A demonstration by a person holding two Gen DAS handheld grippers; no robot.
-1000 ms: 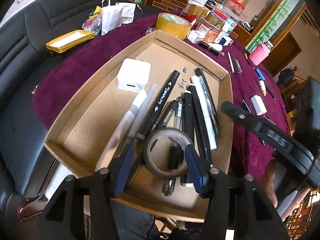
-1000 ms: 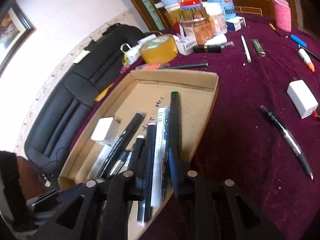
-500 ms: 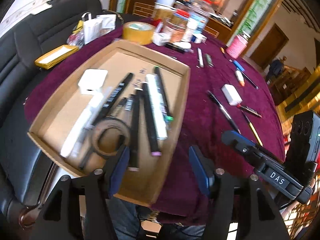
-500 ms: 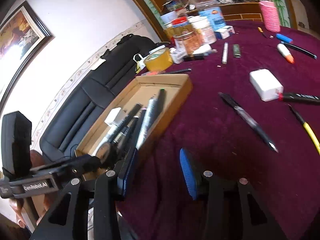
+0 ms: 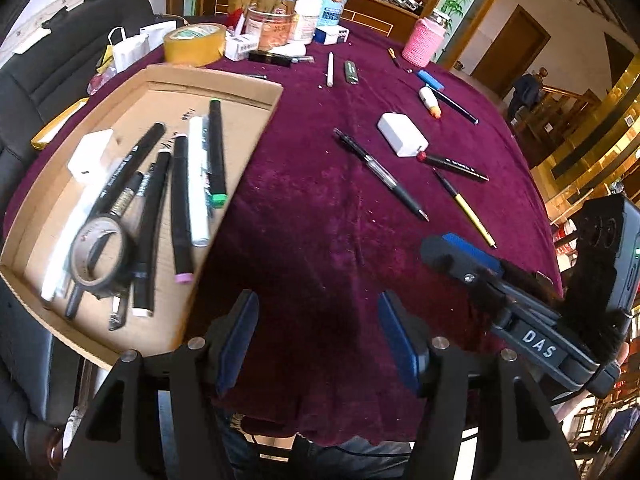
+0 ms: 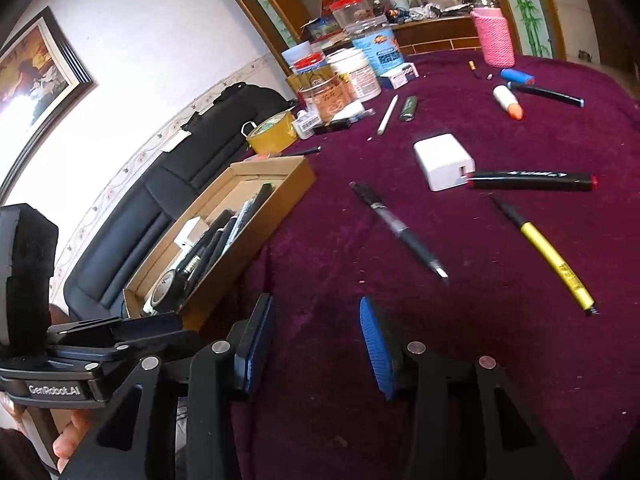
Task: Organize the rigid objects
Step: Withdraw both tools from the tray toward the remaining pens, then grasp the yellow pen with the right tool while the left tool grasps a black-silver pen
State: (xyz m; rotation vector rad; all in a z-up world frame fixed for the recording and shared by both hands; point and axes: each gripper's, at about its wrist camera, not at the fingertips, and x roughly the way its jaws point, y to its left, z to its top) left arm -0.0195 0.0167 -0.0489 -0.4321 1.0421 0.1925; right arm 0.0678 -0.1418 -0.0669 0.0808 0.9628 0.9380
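A cardboard tray (image 5: 248, 148) (image 6: 276, 208) at the left holds several markers (image 5: 182, 204), a white adapter (image 5: 90, 156) and a dark tape roll (image 5: 100, 260). On the purple cloth lie a black pen (image 5: 380, 174) (image 6: 400, 230), a white charger (image 5: 402, 135) (image 6: 442, 160), a black red-capped marker (image 5: 454, 165) (image 6: 528, 180) and a yellow pen (image 5: 468, 210) (image 6: 548, 256). My left gripper (image 5: 318, 332) is open over bare cloth right of the tray, nothing between its fingers. My right gripper (image 6: 316, 340) is open and empty, short of the black pen.
Farther back lie a white stick (image 5: 330, 69), a green lighter (image 5: 351, 72), an orange-tipped tube (image 5: 430, 101), a blue lighter (image 5: 430, 79), a pink knitted cup (image 5: 424, 42), a yellow tape roll (image 5: 195, 44) and jars (image 5: 276, 24). A black sofa (image 6: 168, 184) stands left.
Both grippers swung right, from over the tray to over the purple cloth. The left let go of the tape roll and the right let go of a marker; both lie in the tray.
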